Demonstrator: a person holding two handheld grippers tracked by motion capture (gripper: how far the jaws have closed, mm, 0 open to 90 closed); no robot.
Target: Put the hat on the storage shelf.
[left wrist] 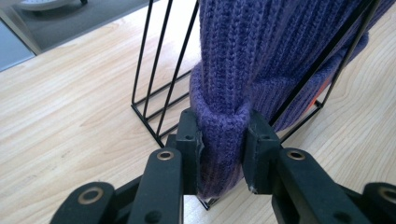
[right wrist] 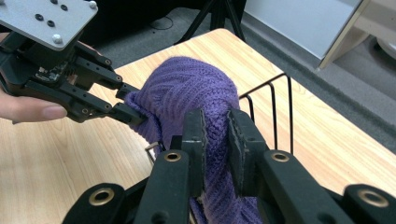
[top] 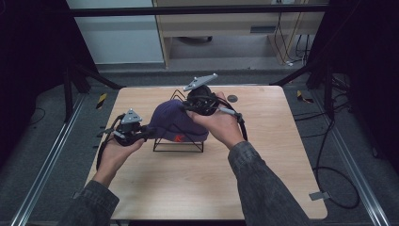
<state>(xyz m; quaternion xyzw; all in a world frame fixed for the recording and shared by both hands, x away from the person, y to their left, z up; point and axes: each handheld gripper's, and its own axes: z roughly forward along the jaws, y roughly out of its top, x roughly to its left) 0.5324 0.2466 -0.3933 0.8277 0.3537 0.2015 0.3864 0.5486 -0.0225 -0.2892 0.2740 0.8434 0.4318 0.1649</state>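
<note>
Purple knit beanie (top: 175, 123) draped on black wire rack (top: 179, 145) at frame centre, left gripper (top: 143, 134) clamping its cuff, right gripper (top: 188, 107) pinching its crown, bare wooden table (top: 197, 183) toward lower frame, grey floor beyond edges.

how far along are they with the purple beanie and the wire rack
Done: both grips are on. The left gripper is shut on the folded cuff of the purple knit beanie, and the right gripper pinches its knit. In hand: the beanie is draped over the black wire rack. Left: whether it is going on or coming off, I cannot tell.
</note>
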